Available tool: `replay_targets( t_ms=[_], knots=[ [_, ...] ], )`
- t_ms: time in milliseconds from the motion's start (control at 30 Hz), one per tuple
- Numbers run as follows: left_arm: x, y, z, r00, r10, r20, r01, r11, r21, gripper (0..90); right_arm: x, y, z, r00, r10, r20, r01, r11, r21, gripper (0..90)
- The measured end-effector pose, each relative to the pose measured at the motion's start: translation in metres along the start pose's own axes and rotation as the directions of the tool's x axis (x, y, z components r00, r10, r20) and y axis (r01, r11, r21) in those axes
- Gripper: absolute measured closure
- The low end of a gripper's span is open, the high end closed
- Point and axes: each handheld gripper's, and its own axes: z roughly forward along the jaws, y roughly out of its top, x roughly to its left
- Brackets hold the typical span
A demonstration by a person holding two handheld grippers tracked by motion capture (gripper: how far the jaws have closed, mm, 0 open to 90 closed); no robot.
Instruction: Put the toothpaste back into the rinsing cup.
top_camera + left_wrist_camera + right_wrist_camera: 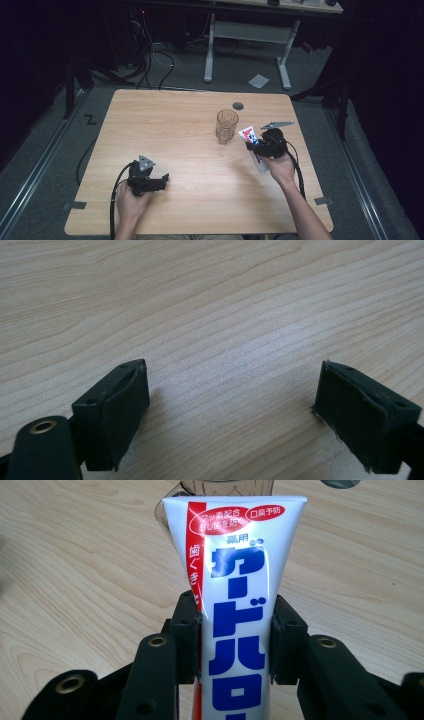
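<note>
Your right gripper (235,630) has its jaws clamped on the white, blue-lettered toothpaste tube (235,580), just beside the clear drinking glass (226,126). Your left gripper (230,410) rests on the pale wooden worktop (190,130), jaws apart.

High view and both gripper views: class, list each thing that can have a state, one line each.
Toothpaste tube: clamped in the right tool, crimped end toward the glass.
Glass: upright, empty, on the table.
Left tool: open, holding nothing, over bare wood.

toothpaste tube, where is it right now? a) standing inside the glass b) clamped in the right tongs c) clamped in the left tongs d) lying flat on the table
b: the right tongs grip the toothpaste tube by both sides, beside the glass, while the left tongs stand open over bare table.
</note>
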Motion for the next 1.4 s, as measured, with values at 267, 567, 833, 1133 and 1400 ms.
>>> replay_targets(
  t_ms=[267,567,833,1133,1400],
  knots=[
    [0.000,0.000,0.000,1.0000,0.001,0.001,-0.001,1.0000,0.000,14.6,0.002,0.007,-0.001,0.9999,-0.002,-0.011,0.002,0.9997,-0.025,63.5],
    [0.000,0.000,0.000,1.0000,0.002,0.002,-0.002,1.0000,-0.002,14.9,0.004,0.019,-0.003,0.9997,-0.004,-0.023,0.003,0.9983,-0.059,63.4],
    [0.000,0.000,0.000,1.0000,0.002,0.001,-0.002,1.0000,-0.002,15.2,0.006,0.030,0.001,0.9998,-0.010,-0.018,0.008,0.9965,-0.083,63.5],
    [0.000,0.000,0.000,1.0000,0.003,0.002,-0.003,1.0000,-0.002,15.2,0.006,0.040,0.001,0.9995,0.001,-0.031,-0.005,0.9923,-0.124,63.7],
    [0.000,0.000,0.000,1.0000,0.004,0.002,-0.004,1.0000,-0.002,15.2,0.004,0.047,0.000,0.9997,0.003,-0.026,-0.006,0.9921,-0.125,63.8]
  ],
)
